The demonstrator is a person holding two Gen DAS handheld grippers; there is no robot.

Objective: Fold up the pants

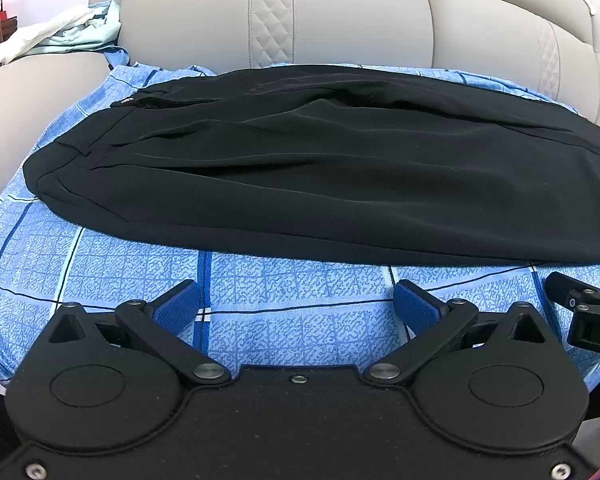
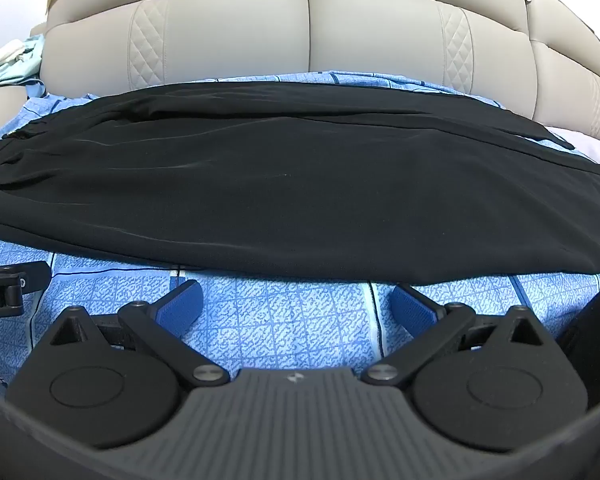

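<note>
Nearest to me, my left black two-finger gripper [image 1: 296, 304] is hanging over the bedding with its blue-padded fingers [image 1: 178, 306] splayed wide and nothing between them. My right black two-finger gripper [image 2: 296, 304] is doing the same, its blue pads [image 2: 414, 306] spread fully apart and empty. Both are tilting downward toward the blue patterned bedsheet with dark grid lines [image 1: 260, 284], which is showing bare between each pair of fingers. Each gripper is appearing at the edge of the other's view, so the two are sitting side by side, apart. Just beyond the fingertips, the black pants of smooth fabric [image 1: 300, 168] are lying flat across the sheet, stretching left to right, with the waistband end toward the left and the near edge running close ahead of both grippers, not touching either. In the right wrist view the pants [image 2: 280, 184] are filling most of the width. Behind them the beige padded leather headboard with quilted diamond strips [image 2: 308, 28] is rising. Far left, a heap of pale white and mint cloth [image 1: 64, 36] is resting on a beige cushion.
</note>
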